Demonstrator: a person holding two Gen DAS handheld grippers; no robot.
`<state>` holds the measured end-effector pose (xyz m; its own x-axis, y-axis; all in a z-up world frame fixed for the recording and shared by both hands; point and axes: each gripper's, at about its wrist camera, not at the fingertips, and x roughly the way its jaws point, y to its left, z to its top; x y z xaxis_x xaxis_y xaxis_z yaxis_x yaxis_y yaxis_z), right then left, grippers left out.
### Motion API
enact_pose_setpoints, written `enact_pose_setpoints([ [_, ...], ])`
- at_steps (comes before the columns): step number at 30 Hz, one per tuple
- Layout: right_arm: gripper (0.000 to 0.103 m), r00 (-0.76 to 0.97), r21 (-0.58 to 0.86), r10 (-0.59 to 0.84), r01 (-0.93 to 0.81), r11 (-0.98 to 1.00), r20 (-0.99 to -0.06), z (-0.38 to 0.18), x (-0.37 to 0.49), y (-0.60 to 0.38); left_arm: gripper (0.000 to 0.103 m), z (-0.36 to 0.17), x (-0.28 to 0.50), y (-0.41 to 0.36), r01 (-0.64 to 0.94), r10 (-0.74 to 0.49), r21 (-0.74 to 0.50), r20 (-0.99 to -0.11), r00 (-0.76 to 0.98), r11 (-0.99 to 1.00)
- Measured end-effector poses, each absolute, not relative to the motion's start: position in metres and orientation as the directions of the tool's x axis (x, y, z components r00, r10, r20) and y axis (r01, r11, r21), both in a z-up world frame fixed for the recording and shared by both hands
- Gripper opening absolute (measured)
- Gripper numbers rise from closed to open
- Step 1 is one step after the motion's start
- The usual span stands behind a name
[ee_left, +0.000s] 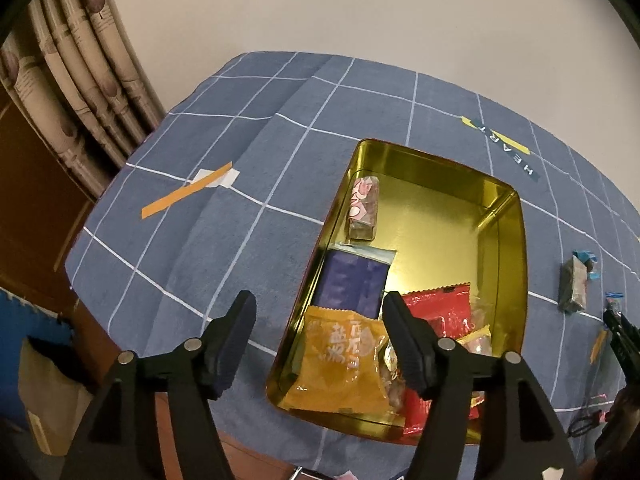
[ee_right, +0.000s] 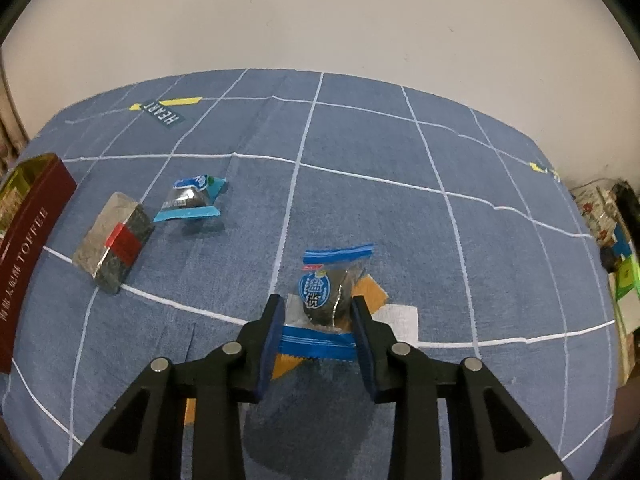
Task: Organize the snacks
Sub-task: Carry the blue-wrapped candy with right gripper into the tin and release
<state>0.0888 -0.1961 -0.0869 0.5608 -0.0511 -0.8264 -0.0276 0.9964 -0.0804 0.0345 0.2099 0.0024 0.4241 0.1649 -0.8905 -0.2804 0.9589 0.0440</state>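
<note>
Straddling a blue-wrapped snack (ee_right: 326,300), the right hand-held gripper (ee_right: 319,322) brackets it, half-open; the left (ee_left: 320,330) gapes empty.

The left wrist view looks down from above and close over the near end of the gold tin (ee_left: 500,216), facing the far wall, with curtains (ee_left: 80,72) at its left. The right wrist view sits lower and nearer the blue checked cloth (ee_right: 400,232), facing the same wall. Both share the tin (ee_right: 28,248), the foil block (ee_left: 574,286) (ee_right: 114,242) and the "HEART" label (ee_left: 508,152) (ee_right: 164,114).
</note>
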Motion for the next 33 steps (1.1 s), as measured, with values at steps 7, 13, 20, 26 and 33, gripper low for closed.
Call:
enact_pose_setpoints([
  [7,0.033,0.558,-0.097,-0.081,0.001,0.995,-0.826,-0.081,0.085,-0.192,0.070,0.007,0.029,0.212,-0.277,0.184,0.059,-0.873,0.451,0.959],
  [13,0.033,0.593,-0.105,-0.079,-0.009,0.994,-0.801,-0.060,0.080,-0.180,0.071,0.007,0.025,0.214,-0.278,0.181,0.053,-0.870,0.459,0.959],
  [20,0.033,0.636,-0.049,0.015,-0.083,0.995,-0.772,-0.027,0.084,-0.145,0.071,0.002,0.015,0.228,-0.328,0.197,0.048,-0.877,0.439,0.944],
  [26,0.033,0.646,-0.003,0.148,-0.226,0.974,-0.749,-0.008,0.090,-0.083,0.071,0.001,0.006,0.239,-0.359,0.213,0.050,-0.876,0.432,0.932],
  [33,0.033,0.599,0.028,0.280,-0.394,0.919,-0.750,-0.006,0.096,-0.004,0.071,-0.006,-0.001,0.248,-0.383,0.204,0.034,-0.887,0.414,0.923],
])
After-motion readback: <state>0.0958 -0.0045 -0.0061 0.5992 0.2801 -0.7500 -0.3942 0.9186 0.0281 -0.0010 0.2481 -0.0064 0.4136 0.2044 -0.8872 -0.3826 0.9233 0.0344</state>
